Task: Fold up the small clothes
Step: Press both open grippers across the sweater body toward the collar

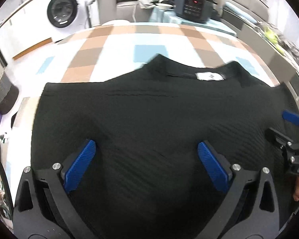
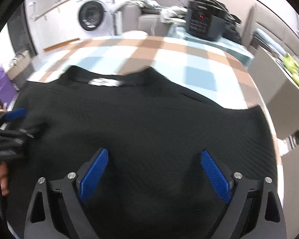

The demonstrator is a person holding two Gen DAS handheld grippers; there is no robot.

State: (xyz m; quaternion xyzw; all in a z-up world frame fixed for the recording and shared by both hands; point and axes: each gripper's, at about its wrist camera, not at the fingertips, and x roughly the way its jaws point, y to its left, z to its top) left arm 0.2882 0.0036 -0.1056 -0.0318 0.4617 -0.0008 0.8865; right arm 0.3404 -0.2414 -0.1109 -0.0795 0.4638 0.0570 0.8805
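Note:
A black textured shirt [image 1: 149, 115] lies spread flat on the checkered table, collar and white neck label [image 1: 209, 76] at the far side. It also shows in the right wrist view [image 2: 139, 123] with its label [image 2: 104, 82]. My left gripper [image 1: 146, 149] is open and empty, hovering over the shirt's near left part. My right gripper [image 2: 154, 157] is open and empty over the near right part. Each gripper shows at the edge of the other's view: the right one [image 1: 293, 117], the left one [image 2: 16, 113].
The table wears a brown, white and blue checkered cloth [image 1: 149, 39]. A black appliance with a red display [image 1: 195, 4] and a bowl stand at the far end. A washing machine [image 1: 62, 10] stands at back left, a laundry basket [image 1: 0, 87] to the left.

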